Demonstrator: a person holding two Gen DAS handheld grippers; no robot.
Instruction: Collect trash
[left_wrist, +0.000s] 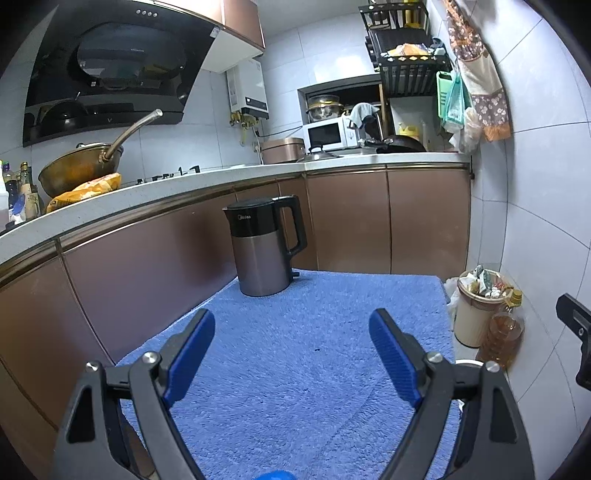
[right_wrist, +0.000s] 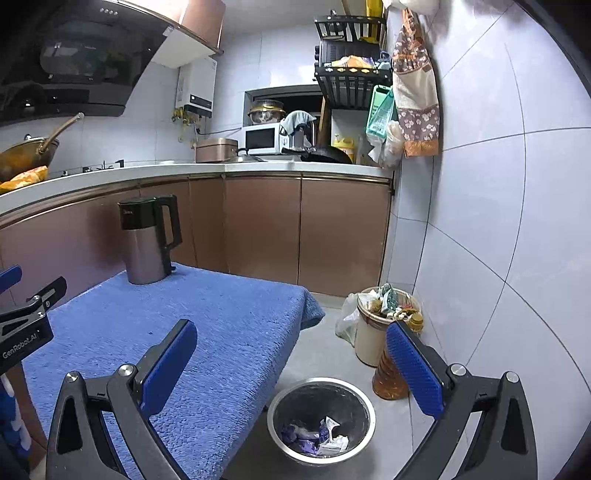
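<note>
Between the blue pads of the left gripper nothing is held — the jaws are spread wide over bare blue towel, and the same is seen of the right gripper, whose fingers stand released with only towel edge and floor between them. Outward from the left fingers, an electric kettle stands upright at the far end of the towel-covered table, near the brown cabinet fronts; no loose scrap can be made out on the cloth apart from a tiny dark speck. Below and between the right fingers, on the floor just beside the table, a steel bin is seen from above, with crumpled wrappers (purple and white) already lying at its bottom. Further out, against the tiled wall, a cream-coloured waste basket is heaped with rubbish, a bottle of amber oil standing just beside it. Judged from this, the collecting step appears largely done: the trash that can be seen is in the bins, and both tools are empty. If any piece remains, it is not shown here — the next move would call for a look over the table top and floor, then an open-jawed approach from above to whatever is found, with the kettle kept clear.
</note>
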